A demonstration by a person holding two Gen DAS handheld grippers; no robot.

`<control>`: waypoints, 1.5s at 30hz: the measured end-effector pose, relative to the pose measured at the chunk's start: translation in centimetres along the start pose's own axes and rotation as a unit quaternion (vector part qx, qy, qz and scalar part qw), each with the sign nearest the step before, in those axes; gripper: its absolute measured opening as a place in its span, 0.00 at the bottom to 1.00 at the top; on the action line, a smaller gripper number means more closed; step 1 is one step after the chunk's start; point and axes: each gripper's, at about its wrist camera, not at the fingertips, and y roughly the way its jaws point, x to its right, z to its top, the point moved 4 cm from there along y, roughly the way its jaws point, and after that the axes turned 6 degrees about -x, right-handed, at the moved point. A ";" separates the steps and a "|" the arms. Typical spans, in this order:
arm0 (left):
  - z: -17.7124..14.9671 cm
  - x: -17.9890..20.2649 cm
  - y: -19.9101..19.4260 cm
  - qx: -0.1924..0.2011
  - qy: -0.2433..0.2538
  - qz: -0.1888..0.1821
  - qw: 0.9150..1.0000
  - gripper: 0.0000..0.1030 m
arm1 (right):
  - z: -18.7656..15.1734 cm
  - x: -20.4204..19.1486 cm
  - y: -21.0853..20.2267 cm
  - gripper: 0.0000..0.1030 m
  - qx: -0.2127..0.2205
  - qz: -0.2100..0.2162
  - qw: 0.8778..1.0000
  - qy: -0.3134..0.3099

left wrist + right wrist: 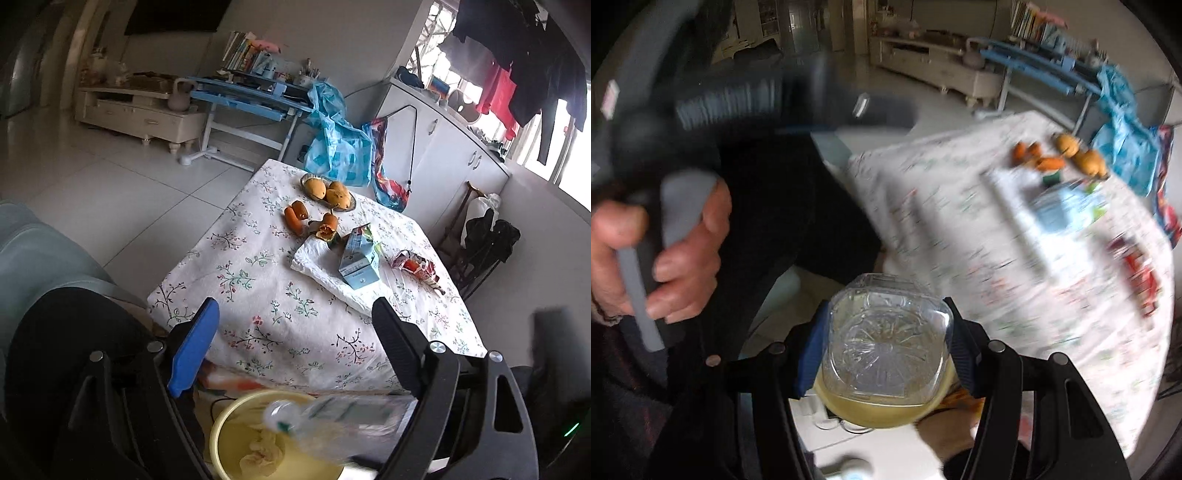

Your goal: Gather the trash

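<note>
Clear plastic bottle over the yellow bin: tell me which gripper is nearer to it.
Right. The right gripper is clamped on the clear plastic bottle; the left gripper is open and empty, above it.

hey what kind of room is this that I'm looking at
Most likely a lived-in home living room. A table with a flowered cloth holds fruit and trash, a cream TV cabinet and a blue study desk piled with books stand by the far wall, and laundry hangs by the window.
</note>
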 end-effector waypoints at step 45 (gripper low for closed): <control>-0.6 1.0 1.2 -0.017 0.041 0.038 0.998 0.87 | -2.5 2.8 3.4 0.78 0.091 -0.052 0.988 0.111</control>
